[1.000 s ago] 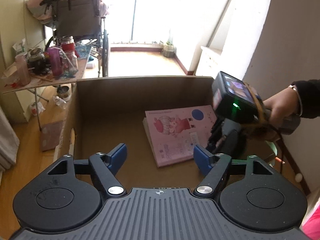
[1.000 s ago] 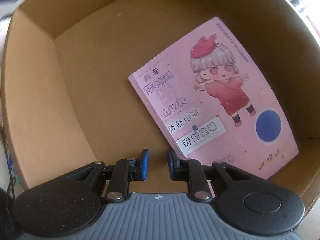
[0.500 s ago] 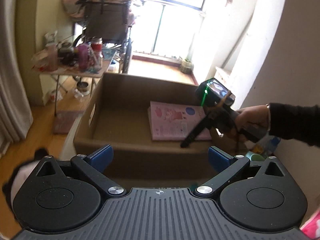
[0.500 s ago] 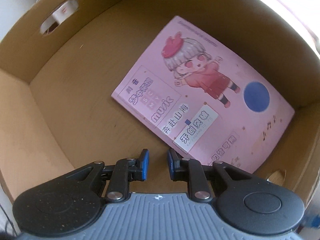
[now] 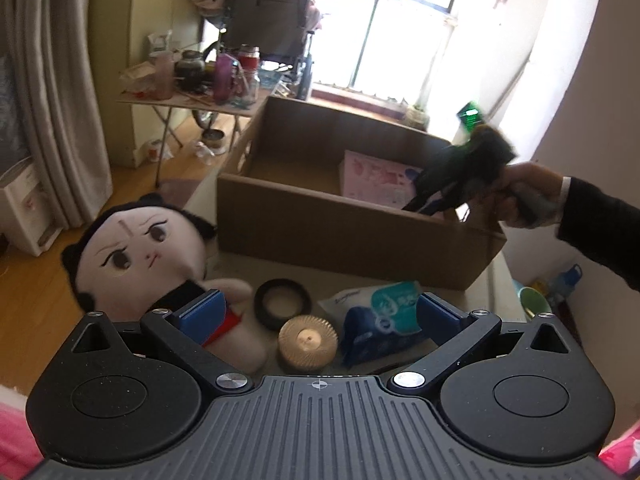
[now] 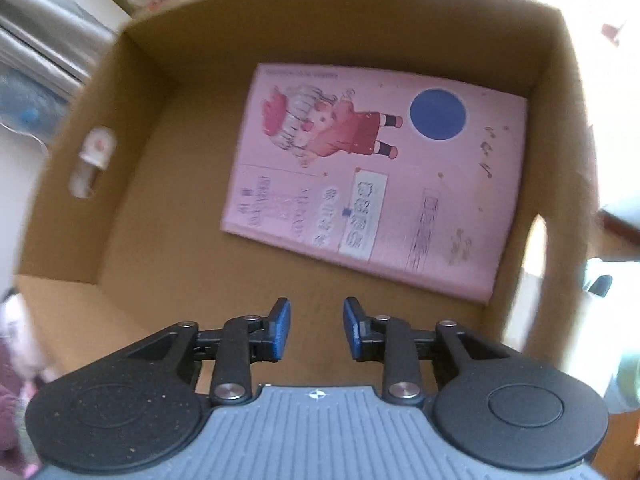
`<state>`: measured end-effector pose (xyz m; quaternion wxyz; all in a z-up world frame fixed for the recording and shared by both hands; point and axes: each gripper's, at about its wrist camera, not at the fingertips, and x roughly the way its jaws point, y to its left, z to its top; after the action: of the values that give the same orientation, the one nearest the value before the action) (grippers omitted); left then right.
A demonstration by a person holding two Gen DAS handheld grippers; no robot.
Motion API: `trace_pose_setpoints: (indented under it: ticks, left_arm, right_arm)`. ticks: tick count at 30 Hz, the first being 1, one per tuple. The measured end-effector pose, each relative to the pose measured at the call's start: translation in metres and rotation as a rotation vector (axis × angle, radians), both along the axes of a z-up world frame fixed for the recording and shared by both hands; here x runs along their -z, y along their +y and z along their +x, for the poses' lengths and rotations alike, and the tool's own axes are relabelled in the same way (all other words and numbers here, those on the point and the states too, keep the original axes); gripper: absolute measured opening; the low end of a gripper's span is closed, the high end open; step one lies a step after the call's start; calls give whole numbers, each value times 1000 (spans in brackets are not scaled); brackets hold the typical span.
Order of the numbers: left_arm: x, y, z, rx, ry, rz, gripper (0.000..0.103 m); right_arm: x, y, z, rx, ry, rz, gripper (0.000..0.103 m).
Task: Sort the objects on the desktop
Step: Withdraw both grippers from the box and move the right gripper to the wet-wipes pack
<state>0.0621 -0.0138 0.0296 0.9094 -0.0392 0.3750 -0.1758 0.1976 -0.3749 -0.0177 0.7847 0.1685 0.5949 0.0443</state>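
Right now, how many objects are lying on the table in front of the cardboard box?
4: plush doll at left, black ring beside it, gold disc nearest the camera, tissue pack at right. The claw may hide more.

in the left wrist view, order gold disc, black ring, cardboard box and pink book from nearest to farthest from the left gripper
1. gold disc, between the open left gripper fingers
2. black ring, just beyond
3. cardboard box, behind on the table
4. pink book, lying inside the box

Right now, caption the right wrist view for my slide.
Right gripper, jaws opening and empty, above pink book in cardboard box.
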Motion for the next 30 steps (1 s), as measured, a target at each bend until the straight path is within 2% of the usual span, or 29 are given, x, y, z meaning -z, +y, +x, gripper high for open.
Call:
trace_pose_setpoints:
  ticks: [1,3,4,6,7,10,11,13,15,21,25,28,30]
  left_arm:
    - [0,1,-4,-7,-5,1,102]
    - [0,3,-9,-14,-16,-2,102]
    - [0,3,-12,-16,-25,1,102]
    - [1,3,-20,-14,-49,13,103]
    - [3,2,-21,-14,-60,18,103]
    - [11,1,-32,-8,-82,33,103]
    - [14,0,-35,-11,-84,37,103]
    - [19,-2,-39,-10,-78,35,103]
    - [24,-3,-44,-1,-75,14,103]
    - [36,-13,-56,35,-57,-44,103]
    - [45,-28,-58,60,-77,19,103]
    - [47,-38,-54,57,-110,67,103]
    - [48,-37,-49,73,-106,-2,103]
  right_arm:
    - [-11,-20,10,1,-33,0,48]
    - [-37,-29,-22,-1,-113,-10,54]
    - [-47,-24,-15,-5,-148,-11,55]
    - [-71,-25,-46,0,-214,-1,60]
    - [-69,-30,-52,0,-245,5,65]
    - [-67,-13,-90,2,-333,-7,68]
    - [-68,-11,-104,8,-352,-21,68]
    - [-66,-1,-131,26,-385,-60,78]
    - [-64,8,-157,40,-415,-110,82]
    - [-26,46,-180,45,-436,-213,98]
    - [-19,71,-181,50,-425,-289,103]
    - [-25,87,-183,33,-510,-321,103]
    - [-28,95,-182,17,-558,-325,103]
